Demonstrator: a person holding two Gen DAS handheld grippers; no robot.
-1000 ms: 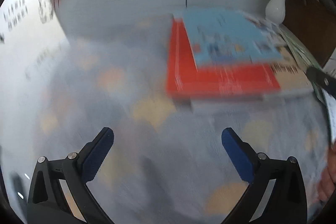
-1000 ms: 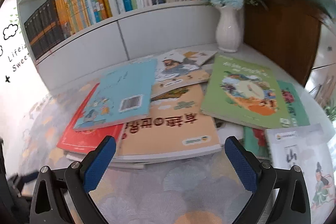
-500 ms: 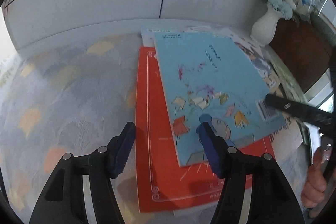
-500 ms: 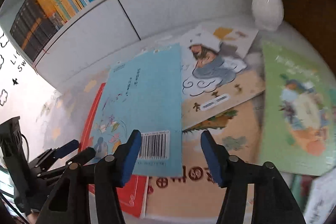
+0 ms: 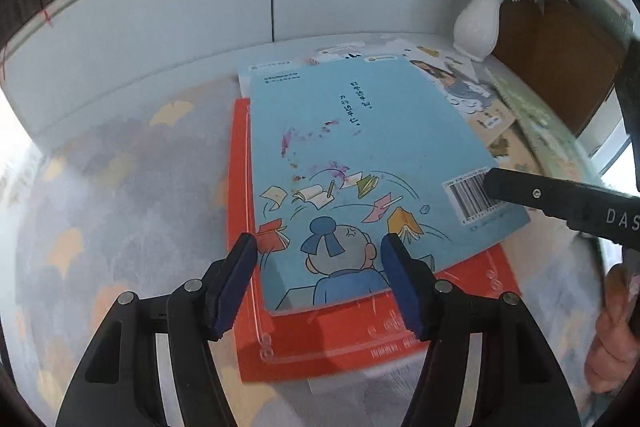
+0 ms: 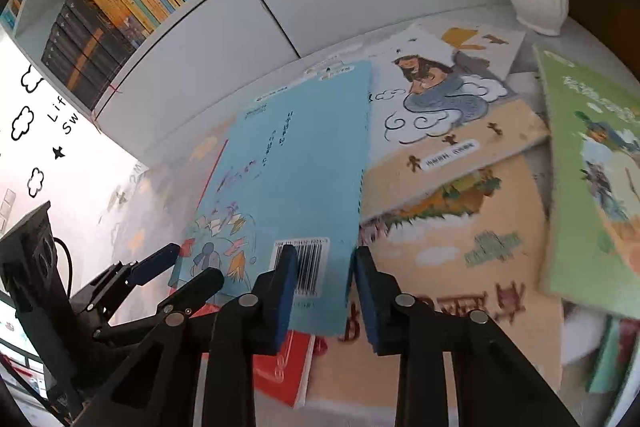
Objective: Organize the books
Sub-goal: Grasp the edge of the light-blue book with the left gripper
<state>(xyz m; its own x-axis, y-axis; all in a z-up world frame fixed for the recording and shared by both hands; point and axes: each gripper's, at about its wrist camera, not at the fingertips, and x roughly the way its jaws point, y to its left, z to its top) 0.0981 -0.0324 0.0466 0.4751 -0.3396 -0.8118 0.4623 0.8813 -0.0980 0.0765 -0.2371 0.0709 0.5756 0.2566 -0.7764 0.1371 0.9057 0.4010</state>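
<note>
- Atop the red plastic folder (image 5: 360,343) near the worktop's left edge lies my light-blue paperback book (image 5: 360,155); its corner could slip.
- My right gripper (image 6: 324,291) has been closing around its barcode corner, pads not yet pinching; my left gripper (image 5: 320,283) stays half-open over its near edge.

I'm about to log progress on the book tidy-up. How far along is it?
Nothing looks sorted: the green book, tan book and others lie scattered. In hand: both tools sit at the blue book on the red book; the right tool has been closing over its barcode corner, the left tool straddles its near edge. Left: everything.
</note>
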